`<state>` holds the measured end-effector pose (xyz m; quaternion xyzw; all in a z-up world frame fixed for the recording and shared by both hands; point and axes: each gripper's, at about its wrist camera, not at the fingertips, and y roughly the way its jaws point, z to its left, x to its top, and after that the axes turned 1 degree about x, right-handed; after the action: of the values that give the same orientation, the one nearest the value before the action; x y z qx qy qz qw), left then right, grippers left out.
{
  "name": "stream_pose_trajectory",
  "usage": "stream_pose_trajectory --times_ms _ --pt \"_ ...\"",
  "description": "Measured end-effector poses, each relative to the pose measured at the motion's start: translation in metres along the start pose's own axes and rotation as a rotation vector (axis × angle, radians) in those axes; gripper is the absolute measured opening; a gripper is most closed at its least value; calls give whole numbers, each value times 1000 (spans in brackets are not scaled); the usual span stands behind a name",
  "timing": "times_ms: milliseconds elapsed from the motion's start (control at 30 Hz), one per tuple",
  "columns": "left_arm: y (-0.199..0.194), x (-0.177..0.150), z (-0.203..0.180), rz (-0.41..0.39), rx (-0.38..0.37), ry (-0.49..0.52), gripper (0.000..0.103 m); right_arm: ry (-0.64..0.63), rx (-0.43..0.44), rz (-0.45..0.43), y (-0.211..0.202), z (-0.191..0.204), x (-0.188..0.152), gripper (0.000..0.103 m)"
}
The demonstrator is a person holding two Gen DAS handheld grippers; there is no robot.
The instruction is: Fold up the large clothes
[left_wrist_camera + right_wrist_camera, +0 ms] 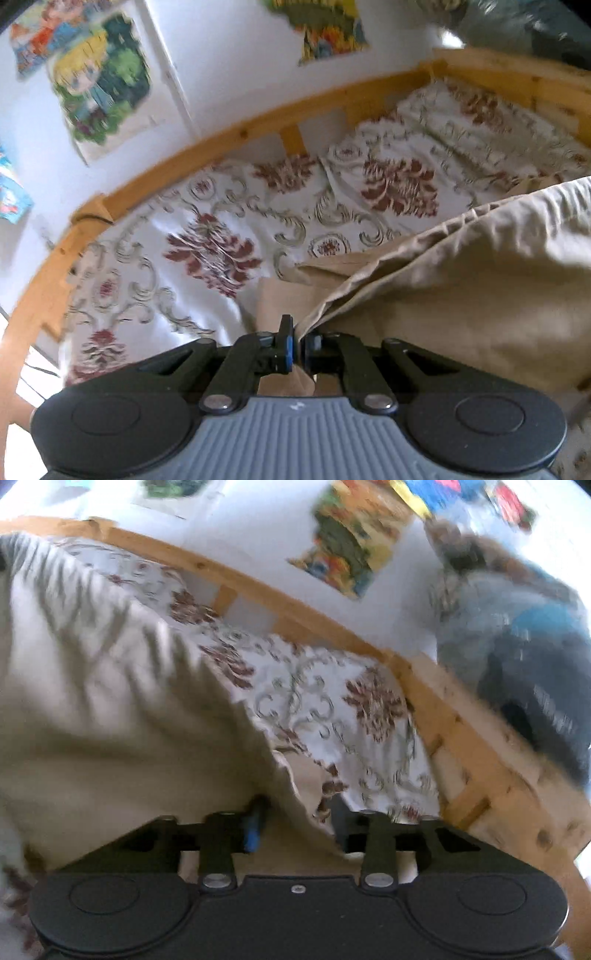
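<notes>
The garment (461,280), a large beige woven piece, is lifted partly off the floral bedspread (207,236) within a wooden bed frame (229,122). It appears light, soft and limp; it will likely sag and crease unless held at a hem or corner. The left hand-held gripper (297,349) is clamped on a bunched edge of the cloth. The right hand-held gripper (297,825) stands parted, with a hem edge (303,805) hanging between its jaws, not pinched. The surface is matte, wrinkled and unpatterned.
</notes>
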<state>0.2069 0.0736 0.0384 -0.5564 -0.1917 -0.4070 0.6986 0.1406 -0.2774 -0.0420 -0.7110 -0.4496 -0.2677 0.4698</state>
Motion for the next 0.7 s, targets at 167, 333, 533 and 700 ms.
stream_pose_trajectory --times_ms 167,333,533,700 --pt "68 0 -12 113 -5 -18 5 358 22 -103 7 -26 -31 92" --pt "93 -16 -19 172 2 -33 6 544 12 30 28 -47 -55 96" --pt "76 -20 -8 162 -5 -75 6 779 72 142 48 -60 -83 79" --pt "32 -7 14 81 0 -98 6 833 88 49 41 -67 -77 7"
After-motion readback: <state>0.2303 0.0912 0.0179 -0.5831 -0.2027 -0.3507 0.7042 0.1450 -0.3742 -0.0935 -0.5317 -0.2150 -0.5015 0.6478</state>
